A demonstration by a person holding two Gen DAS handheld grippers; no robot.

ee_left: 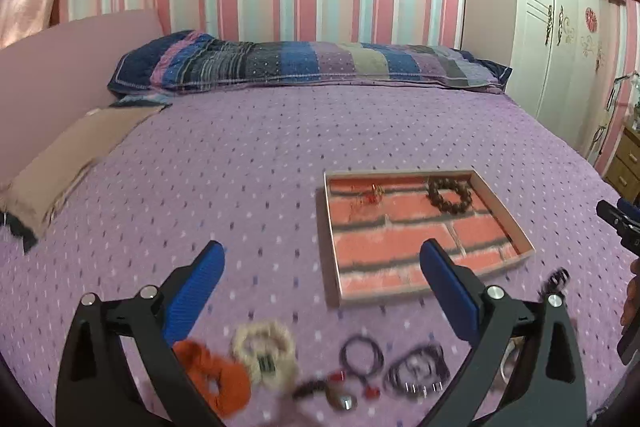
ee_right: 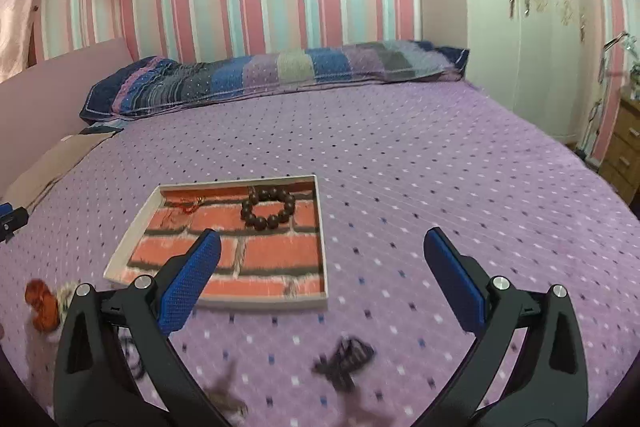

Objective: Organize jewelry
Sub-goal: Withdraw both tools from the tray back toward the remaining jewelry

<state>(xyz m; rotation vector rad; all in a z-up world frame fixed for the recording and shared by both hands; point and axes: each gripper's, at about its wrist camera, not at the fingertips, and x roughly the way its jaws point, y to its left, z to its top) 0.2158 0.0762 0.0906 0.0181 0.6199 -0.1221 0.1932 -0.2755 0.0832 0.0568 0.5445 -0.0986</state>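
Blurred at the near edge, below the left gripper (ee_left: 322,265), lie soft hair ties on the purple dotted bed cover (ee_left: 248,163): an orange scrunchie (ee_left: 218,377) of crinkled cloth by the left finger, a fluffy cream scrunchie (ee_left: 264,345) touching it, thin dark elastic loops (ee_left: 362,353) and a dark band (ee_left: 418,371) nearer the right finger. Its jaws stand wide apart with nothing between the ribbed blue pads (ee_left: 196,291). Beyond the right finger sits a shallow rectangular tray (ee_left: 330,227) lined with brick-pattern paper, holding a ring of round dark wooden beads (ee_left: 450,195) and a small red-and-gold trinket (ee_left: 370,197) in its far corners. The right gripper (ee_right: 322,263) likewise gapes empty; the tray lies past its left finger, a dark blurred tangle (ee_right: 346,361) below between its fingers.
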